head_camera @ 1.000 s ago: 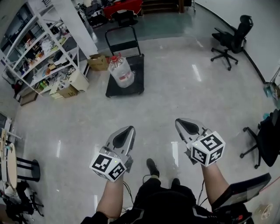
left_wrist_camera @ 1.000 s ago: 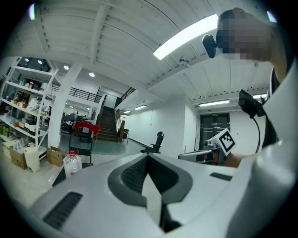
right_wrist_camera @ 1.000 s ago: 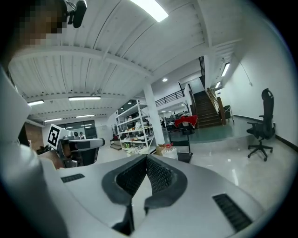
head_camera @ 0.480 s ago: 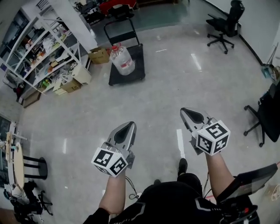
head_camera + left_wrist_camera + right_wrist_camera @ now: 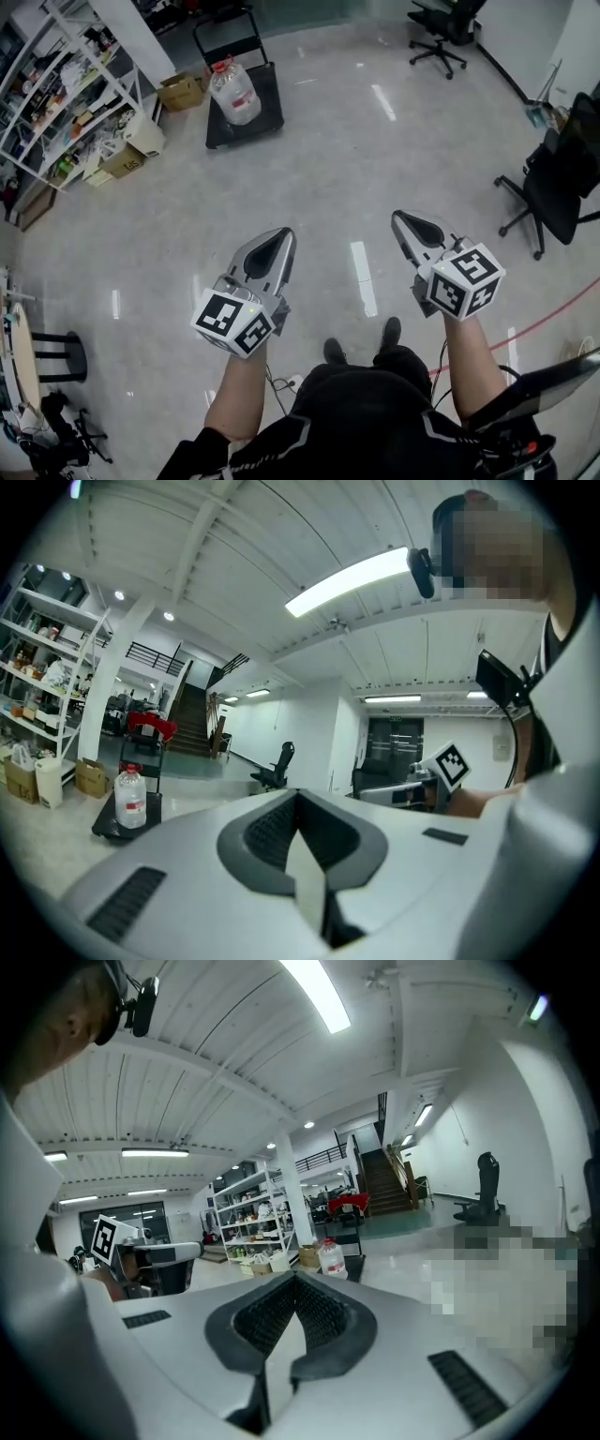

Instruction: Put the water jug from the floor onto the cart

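Note:
A clear water jug [image 5: 233,91] with a red cap and red label stands upright on the black flat cart [image 5: 265,117] far ahead at the upper left. The left gripper view shows the water jug [image 5: 130,798] small on the cart [image 5: 105,828], and the right gripper view shows the water jug [image 5: 332,1258] far off too. My left gripper [image 5: 282,237] and right gripper [image 5: 400,219] are held out in front of me, well back from the cart. Both are shut with nothing between the jaws.
White shelving [image 5: 66,89] full of goods runs along the left, with cardboard boxes [image 5: 178,92] on the floor beside the cart. Office chairs stand at the upper right [image 5: 445,33] and right [image 5: 553,183]. A round table [image 5: 23,361] is at the lower left.
The cart and jug have shrunk and slid toward the upper left of the head view as I moved backward away from them. Both grippers stayed shut and empty.

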Action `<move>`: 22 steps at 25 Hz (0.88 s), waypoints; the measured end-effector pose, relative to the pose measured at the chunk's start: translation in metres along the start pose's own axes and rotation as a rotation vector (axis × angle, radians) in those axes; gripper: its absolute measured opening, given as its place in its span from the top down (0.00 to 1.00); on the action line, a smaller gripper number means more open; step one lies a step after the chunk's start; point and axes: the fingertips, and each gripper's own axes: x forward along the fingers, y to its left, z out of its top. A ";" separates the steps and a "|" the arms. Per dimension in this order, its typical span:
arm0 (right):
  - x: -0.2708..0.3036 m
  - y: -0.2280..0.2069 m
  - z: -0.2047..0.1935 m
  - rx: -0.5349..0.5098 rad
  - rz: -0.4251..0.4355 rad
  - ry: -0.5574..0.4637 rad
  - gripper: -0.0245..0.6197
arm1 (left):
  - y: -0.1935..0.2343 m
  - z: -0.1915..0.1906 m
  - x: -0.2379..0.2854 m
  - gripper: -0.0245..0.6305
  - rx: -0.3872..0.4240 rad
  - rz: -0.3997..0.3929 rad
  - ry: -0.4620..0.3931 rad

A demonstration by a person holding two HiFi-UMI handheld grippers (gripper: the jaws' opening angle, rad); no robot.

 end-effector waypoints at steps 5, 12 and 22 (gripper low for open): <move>-0.053 0.007 0.002 -0.012 -0.011 -0.015 0.96 | -0.058 0.017 -0.013 0.96 0.040 -0.027 -0.024; -0.128 0.009 0.005 -0.054 0.042 -0.039 0.96 | -0.141 0.020 -0.027 0.96 0.032 0.007 -0.017; -0.200 -0.002 -0.022 -0.038 0.074 -0.036 0.96 | -0.226 -0.007 -0.036 0.96 0.021 0.031 0.024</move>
